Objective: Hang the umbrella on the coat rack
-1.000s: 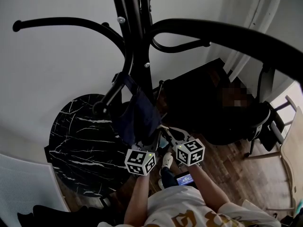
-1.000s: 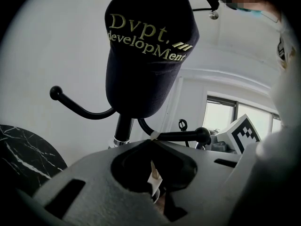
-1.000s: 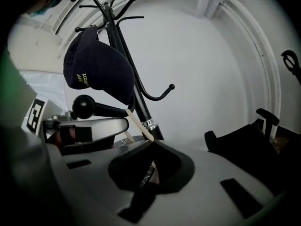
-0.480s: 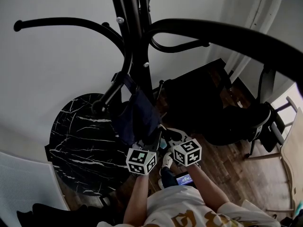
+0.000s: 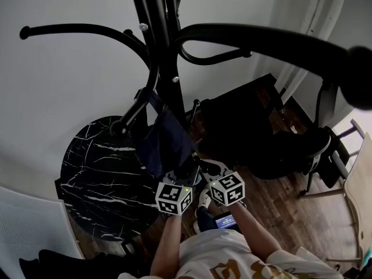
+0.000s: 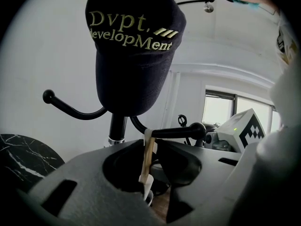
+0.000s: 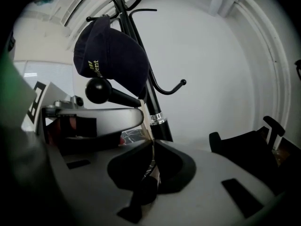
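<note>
Where the left gripper [image 6: 149, 185] bites: its jaws are pressed together on the tan strap [image 6: 148, 155], just below the hook [image 6: 181, 132].
Right gripper [image 7: 153, 173]: jaws pinching the same strap, just beneath the hook.
Umbrella [image 7: 140, 199]: we see only a dark end under the hook; the rest is hidden.
Strap axis: upright, its top seemingly looped over the hook, inboard of the ball tip.
Pose: both grippers side by side below the hook, pointing up; we judge neither nearer.

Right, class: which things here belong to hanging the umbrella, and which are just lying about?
Job: black metal coat rack; beige umbrella strap; left tongs; right tongs.
Lying about: navy printed cap; round black marble table; black office chair.
</note>
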### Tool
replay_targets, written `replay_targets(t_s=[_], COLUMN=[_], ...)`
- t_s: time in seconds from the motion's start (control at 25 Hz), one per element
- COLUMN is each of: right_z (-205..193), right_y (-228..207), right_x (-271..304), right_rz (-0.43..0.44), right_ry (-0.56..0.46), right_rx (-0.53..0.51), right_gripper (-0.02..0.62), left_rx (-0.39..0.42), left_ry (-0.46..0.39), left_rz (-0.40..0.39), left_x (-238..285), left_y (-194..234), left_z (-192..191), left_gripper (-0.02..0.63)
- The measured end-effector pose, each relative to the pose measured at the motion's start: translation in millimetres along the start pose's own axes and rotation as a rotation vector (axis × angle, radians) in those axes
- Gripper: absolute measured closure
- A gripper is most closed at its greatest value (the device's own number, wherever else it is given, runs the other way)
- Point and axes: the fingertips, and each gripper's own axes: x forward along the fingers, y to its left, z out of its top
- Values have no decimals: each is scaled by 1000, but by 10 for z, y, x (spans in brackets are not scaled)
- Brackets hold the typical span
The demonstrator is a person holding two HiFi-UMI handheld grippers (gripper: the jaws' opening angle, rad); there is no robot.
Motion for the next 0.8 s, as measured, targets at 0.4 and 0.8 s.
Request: replay_targets(t_s=[0.4, 0.8], right_z=[4, 10], right_y=[-30, 50], right_x=[-207, -555], right_rz=[-33, -62], right_ry=[-11, -46], right_rx=[-37, -49], right_gripper=[575, 581], left_rx=[59, 92], left_ry=[-3, 10], left_rz=[24, 46], left_x=[-36, -210], left_y=[-84, -289], left_z=[-6, -82], left_gripper=[466, 477])
